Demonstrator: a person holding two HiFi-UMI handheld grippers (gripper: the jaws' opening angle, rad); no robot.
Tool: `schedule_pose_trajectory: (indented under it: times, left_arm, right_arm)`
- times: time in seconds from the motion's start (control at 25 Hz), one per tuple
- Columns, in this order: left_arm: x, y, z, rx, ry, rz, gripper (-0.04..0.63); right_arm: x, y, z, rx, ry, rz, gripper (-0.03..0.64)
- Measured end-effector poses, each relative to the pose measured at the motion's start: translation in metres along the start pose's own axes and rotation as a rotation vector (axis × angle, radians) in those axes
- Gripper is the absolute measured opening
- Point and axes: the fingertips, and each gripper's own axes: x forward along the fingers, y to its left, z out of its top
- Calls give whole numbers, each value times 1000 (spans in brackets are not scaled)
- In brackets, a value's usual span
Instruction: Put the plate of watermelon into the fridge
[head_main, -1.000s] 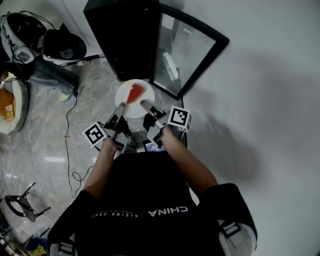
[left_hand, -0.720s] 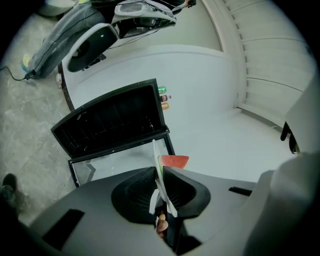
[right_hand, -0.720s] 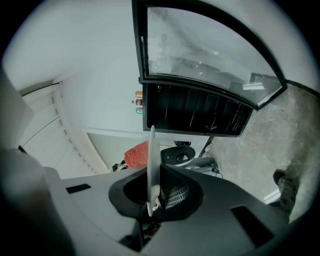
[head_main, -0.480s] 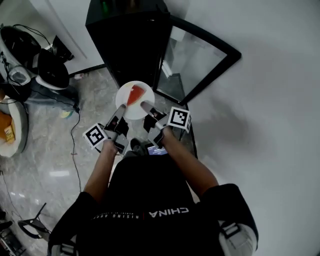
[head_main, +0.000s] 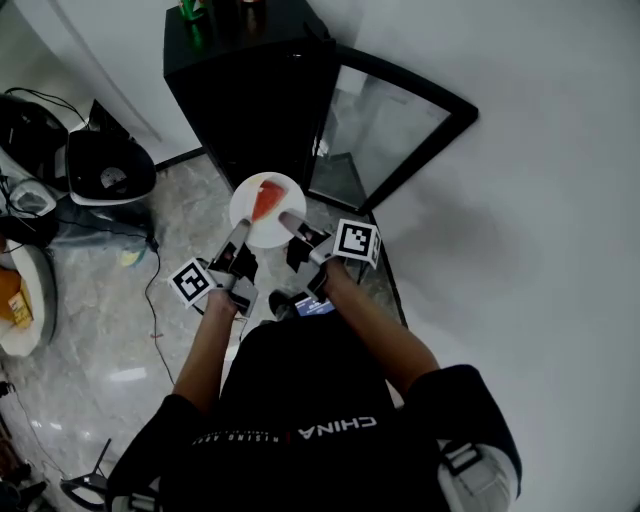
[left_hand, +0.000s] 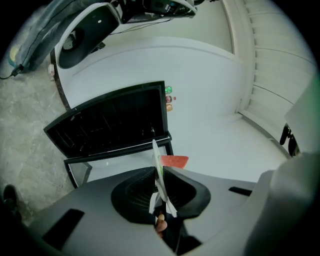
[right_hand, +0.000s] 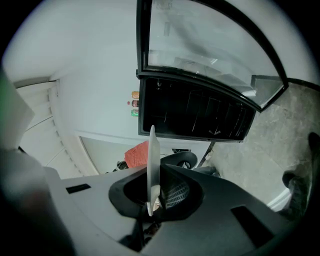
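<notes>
A white plate (head_main: 262, 212) bearing a red watermelon slice (head_main: 266, 198) hangs level in front of the black fridge (head_main: 245, 95), whose glass door (head_main: 385, 125) stands swung open to the right. My left gripper (head_main: 240, 233) is shut on the plate's near left rim and my right gripper (head_main: 288, 219) on its near right rim. In the left gripper view the plate (left_hand: 158, 167) shows edge-on between the jaws of that gripper (left_hand: 159, 189), with the watermelon (left_hand: 175, 161) beyond and the fridge's dark inside (left_hand: 112, 125) ahead. The right gripper view shows the same: plate (right_hand: 153, 160), watermelon (right_hand: 137, 154), fridge (right_hand: 195, 117).
Small bottles (head_main: 192, 10) stand on top of the fridge. A white-and-black device (head_main: 105, 170) and loose cables (head_main: 150, 290) lie on the marble floor at the left. A white wall (head_main: 540, 200) runs along the right, behind the open door.
The head camera has tilted, so the fridge's top and its bottles now show. Plate and both grippers keep their hold and barely shift.
</notes>
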Motion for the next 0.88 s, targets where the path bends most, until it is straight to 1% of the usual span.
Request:
schedule_pose_trajectory:
  times: [0.28, 0.52, 0.72, 0.88]
  left_arm:
    - [2, -1, 1, 7, 12, 2, 48]
    - [0, -7, 0, 1, -10, 12, 48]
    - [40, 7, 16, 25, -33, 42, 48]
    - [19, 5, 9, 26, -47, 33, 48]
  right_arm:
    - [-1, 1, 1, 15, -12, -2, 31]
    - [-1, 5, 1, 13, 10, 13, 31]
    - [19, -6, 43, 24, 46, 29, 31]
    - [13, -5, 22, 10, 62, 38, 31]
